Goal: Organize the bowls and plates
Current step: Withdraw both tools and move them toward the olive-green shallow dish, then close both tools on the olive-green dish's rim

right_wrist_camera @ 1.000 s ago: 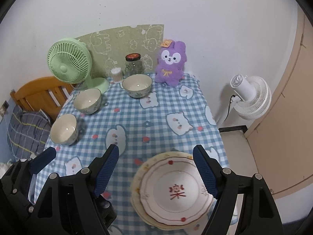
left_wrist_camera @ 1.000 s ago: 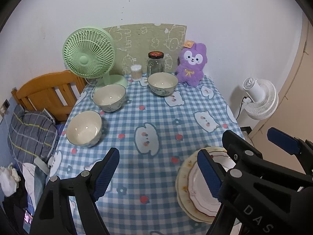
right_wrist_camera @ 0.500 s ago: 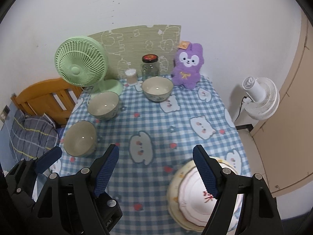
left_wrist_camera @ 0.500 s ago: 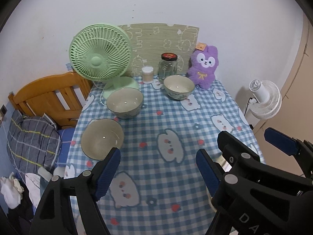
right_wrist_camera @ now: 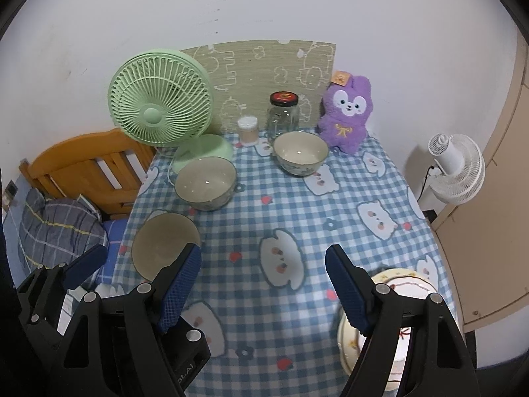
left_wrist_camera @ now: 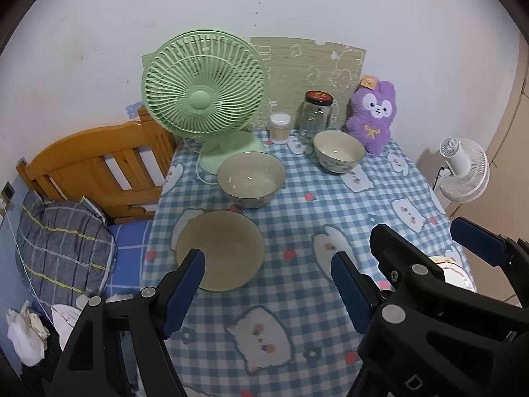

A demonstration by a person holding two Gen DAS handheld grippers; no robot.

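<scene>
Three cream bowls stand on the blue checked tablecloth [left_wrist_camera: 297, 218]: a near one [left_wrist_camera: 220, 251] at the left edge, a middle one [left_wrist_camera: 250, 178] by the fan, a far one [left_wrist_camera: 339, 150] before the jar. My left gripper [left_wrist_camera: 267, 284] is open above the cloth, its left finger just over the near bowl's front rim. My right gripper [right_wrist_camera: 263, 284] is open too, empty, with the near bowl [right_wrist_camera: 165, 244] at its left finger. Stacked plates [right_wrist_camera: 396, 301] with a red mark lie at the table's near right, partly hidden by the right finger.
A green desk fan [left_wrist_camera: 203, 99], a small white-lidded cup [left_wrist_camera: 280, 127], a red-lidded glass jar [left_wrist_camera: 317, 112] and a purple plush toy [left_wrist_camera: 375, 112] line the back edge. A wooden bed frame [left_wrist_camera: 96, 168] and a checked pillow [left_wrist_camera: 62, 244] sit left; a white floor fan [right_wrist_camera: 458, 168] stands right.
Both grippers have shifted left across the table. The bowls now sit nearer the middle of each view and the plates have slid toward the right edge. Jaw widths look unchanged.
</scene>
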